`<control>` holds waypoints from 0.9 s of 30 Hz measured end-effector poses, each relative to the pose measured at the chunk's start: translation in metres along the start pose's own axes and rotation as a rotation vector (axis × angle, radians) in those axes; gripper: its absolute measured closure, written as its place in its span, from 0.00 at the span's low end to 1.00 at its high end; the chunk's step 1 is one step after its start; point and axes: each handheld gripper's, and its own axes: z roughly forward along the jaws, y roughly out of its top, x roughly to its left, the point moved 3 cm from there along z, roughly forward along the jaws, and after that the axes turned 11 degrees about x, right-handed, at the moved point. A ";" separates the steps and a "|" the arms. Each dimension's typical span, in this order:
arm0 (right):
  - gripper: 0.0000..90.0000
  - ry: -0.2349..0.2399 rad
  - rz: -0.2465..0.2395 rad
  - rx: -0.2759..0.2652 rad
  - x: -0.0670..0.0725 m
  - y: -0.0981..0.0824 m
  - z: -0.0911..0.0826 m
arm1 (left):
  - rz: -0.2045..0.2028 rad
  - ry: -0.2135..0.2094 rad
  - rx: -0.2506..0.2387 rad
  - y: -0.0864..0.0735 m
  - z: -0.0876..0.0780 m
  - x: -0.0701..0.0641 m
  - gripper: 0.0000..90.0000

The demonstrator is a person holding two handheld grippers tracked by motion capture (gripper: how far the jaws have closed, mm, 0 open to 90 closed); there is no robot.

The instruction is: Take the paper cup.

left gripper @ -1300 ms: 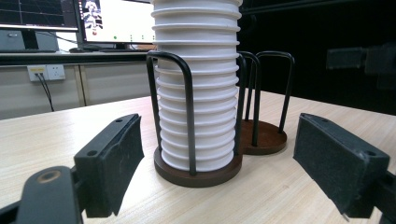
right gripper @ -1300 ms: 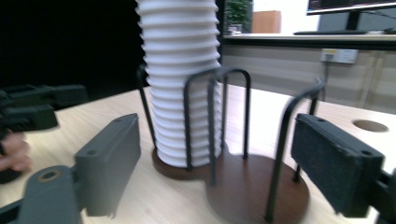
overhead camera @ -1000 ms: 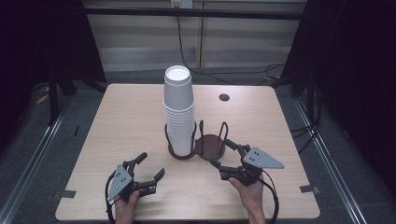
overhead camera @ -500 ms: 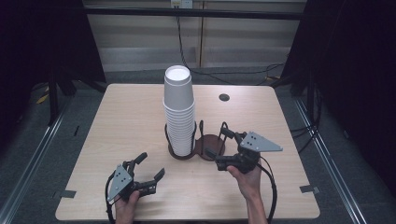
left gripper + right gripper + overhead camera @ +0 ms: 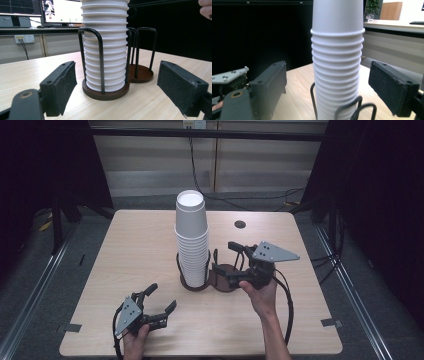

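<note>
Right claw [image 5: 239,261] has advanced to 3 o'clock of tall white paper cup stack [image 5: 191,240], jaws agape, empty. Left claw [image 5: 159,302] agape too, idle on bench [image 5: 125,250]. Centre your jaws on top cup, squeeze gently, lift straight up.

One stack of white paper cups [image 5: 192,240], one two-ring dark holder [image 5: 220,279], one small dark disc [image 5: 240,224] and two grippers are seen on one table [image 5: 125,250].

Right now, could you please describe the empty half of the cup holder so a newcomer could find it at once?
Start at the tall stack of white paper cups near the middle of the wooden table. It stands in a dark wire holder with two round bases. The empty base adjoins it on the right gripper side, holding no cups.
</note>
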 end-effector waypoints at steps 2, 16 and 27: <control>0.16 0.010 0.005 -0.011 -0.001 0.006 0.001 | 0.002 0.001 0.002 0.000 0.000 0.000 0.17; 0.15 0.054 -0.015 0.012 -0.011 0.042 0.004 | 0.003 0.000 0.001 0.000 0.000 0.000 0.17; 0.16 0.050 -0.046 0.076 -0.017 0.068 0.017 | 0.003 -0.003 0.001 0.000 0.000 0.000 0.17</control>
